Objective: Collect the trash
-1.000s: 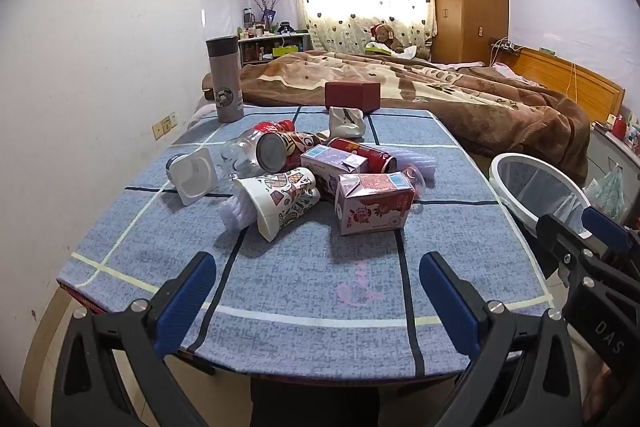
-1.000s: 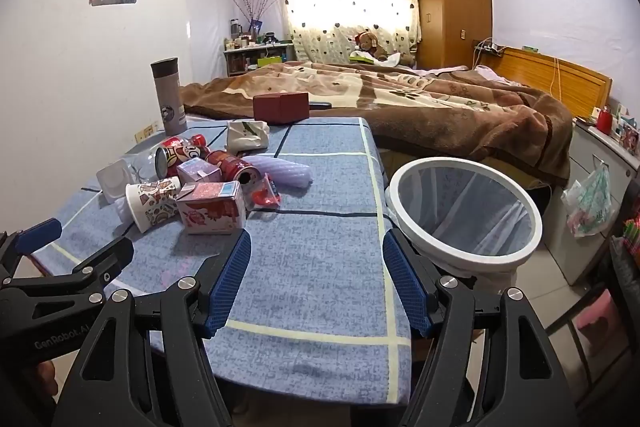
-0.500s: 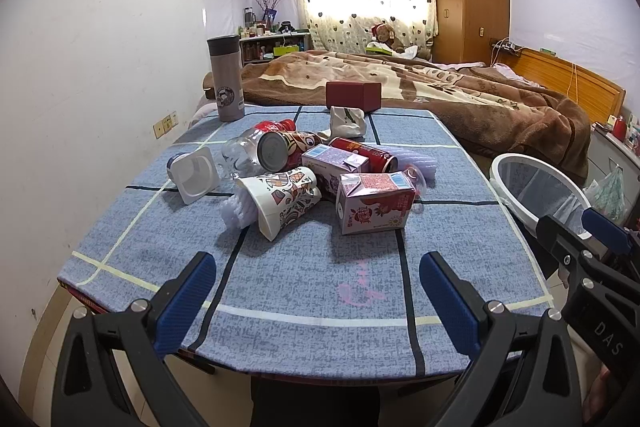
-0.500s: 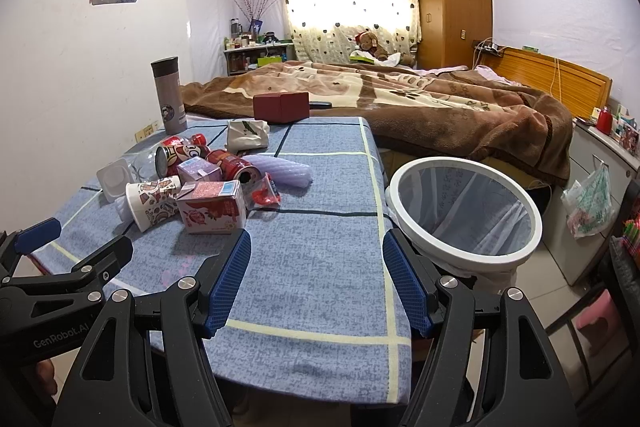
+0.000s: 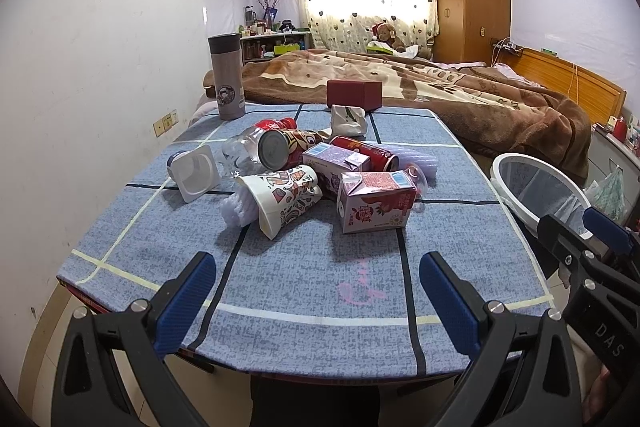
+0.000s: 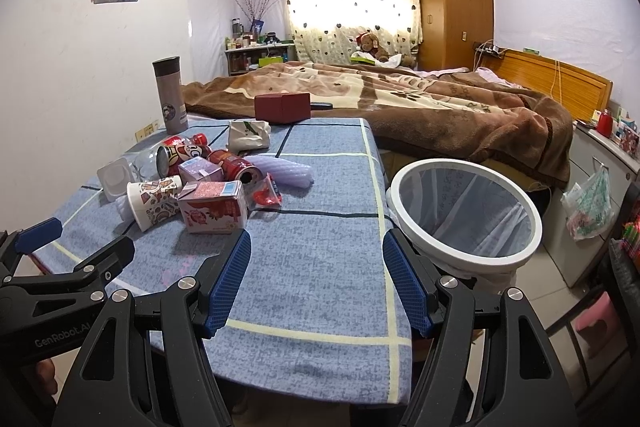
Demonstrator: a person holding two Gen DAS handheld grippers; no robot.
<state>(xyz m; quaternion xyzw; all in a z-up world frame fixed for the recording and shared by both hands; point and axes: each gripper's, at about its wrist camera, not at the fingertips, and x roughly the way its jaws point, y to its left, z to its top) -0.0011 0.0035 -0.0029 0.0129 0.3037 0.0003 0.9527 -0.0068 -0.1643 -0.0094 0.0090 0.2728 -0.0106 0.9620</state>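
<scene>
A heap of trash lies mid-table: a pink milk carton (image 5: pixel 376 201) (image 6: pixel 214 207), a patterned paper cup (image 5: pixel 286 197) on its side, a purple carton (image 5: pixel 334 161), a red can (image 5: pixel 366 151), a second can (image 5: pixel 280 147), a clear bottle (image 5: pixel 240 151) and a white yogurt tub (image 5: pixel 196 175). The white-rimmed bin (image 6: pixel 464 213) (image 5: pixel 536 187) stands off the table's right edge. My left gripper (image 5: pixel 316 289) is open and empty above the near table edge. The right gripper (image 6: pixel 316 279) is open and empty too, between heap and bin.
A grey thermos (image 5: pixel 226 83), a dark red box (image 5: pixel 354 95) and a crumpled white bag (image 5: pixel 348 121) stand at the far side of the blue tablecloth (image 5: pixel 320 267). A bed with a brown blanket (image 6: pixel 440 107) lies beyond. A white wall runs along the left.
</scene>
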